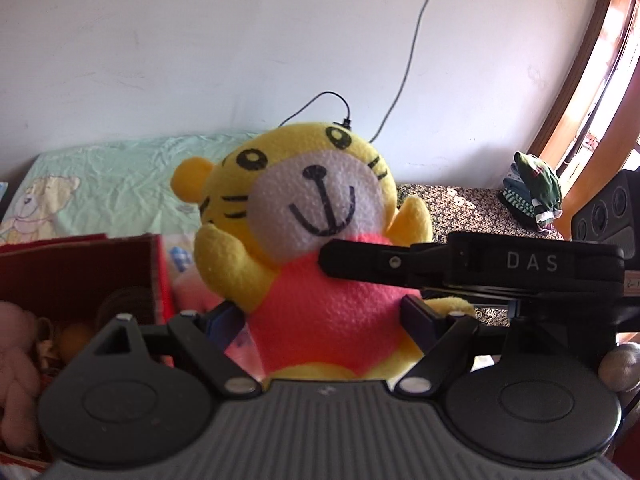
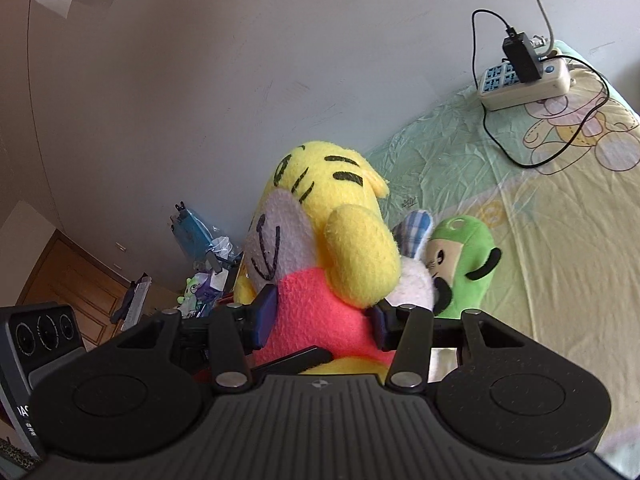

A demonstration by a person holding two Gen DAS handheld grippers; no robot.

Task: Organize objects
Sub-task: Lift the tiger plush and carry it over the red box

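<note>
You clamp the tiger plush (image 1: 328,280) between both grippers' fingers, left gripper (image 1: 326,320) and right gripper (image 2: 320,316), 2 holds steadying its floppy body.

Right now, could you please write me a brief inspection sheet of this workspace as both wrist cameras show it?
Surface: bed sheet, pale green with a bear print, creased.
Job's things: yellow tiger plush in a pink top, held upright clear of the bed; red box to its left with plush toys inside.
Clutter: green plush and a white plush with a checked ear lying on the sheet; pile of folded clothes.
Grippers: left gripper and right gripper both closed on the tiger's pink body.
Cables: power strip on the sheet with a black adapter and looping black lead; grey cord up the wall.
Surroundings: white wall, wooden door frame.
</note>
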